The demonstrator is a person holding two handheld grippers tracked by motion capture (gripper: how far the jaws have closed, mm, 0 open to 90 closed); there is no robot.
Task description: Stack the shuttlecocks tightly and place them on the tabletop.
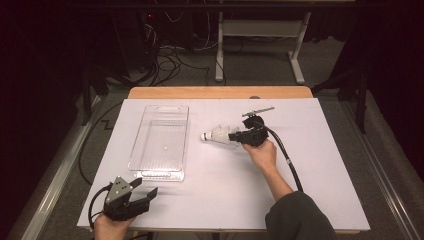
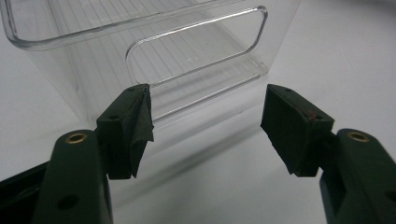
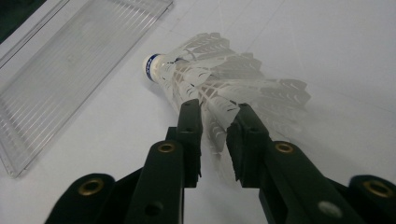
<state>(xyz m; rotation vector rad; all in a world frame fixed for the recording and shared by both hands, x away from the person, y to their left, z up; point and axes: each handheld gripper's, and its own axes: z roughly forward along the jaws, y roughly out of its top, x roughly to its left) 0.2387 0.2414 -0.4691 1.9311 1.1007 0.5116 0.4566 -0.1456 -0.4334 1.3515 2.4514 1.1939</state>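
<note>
On the white bench (image 1: 300, 165), right of centre, we find a white plastic-skirted shuttlecock with a white cork nose and blue band (image 1: 216, 134) lying on its side. Its long axis runs roughly left to right across the bench: the nose points left toward the clear rectangular plastic tray with ribbed floor (image 1: 150, 165), and the flared skirt opens right, directly into the right hand-held gripper (image 1: 236, 136). The right hand is plainly the nearer one; the left hand-held gripper (image 1: 145, 192) sits well apart at the near left edge of the bench, just beside the near end of the tray.

From the right gripper view, the shuttlecock (image 3: 219, 84) lies straight ahead along the jaws, nose away. The right hand-held gripper (image 3: 215, 116) stands at a narrow gap, its jaws straddling the skirt's rim, with one or two skirt ribs between the pads. We cannot tell for certain whether the pads still press on the plastic; a slim gap appears on each side, so we judge the skirt loosely straddled, not clamped.

From the left gripper view, the left hand-held gripper (image 2: 205, 126) stands wide and holds nothing, facing the tray's cut-out handle end (image 2: 196, 51).
</note>
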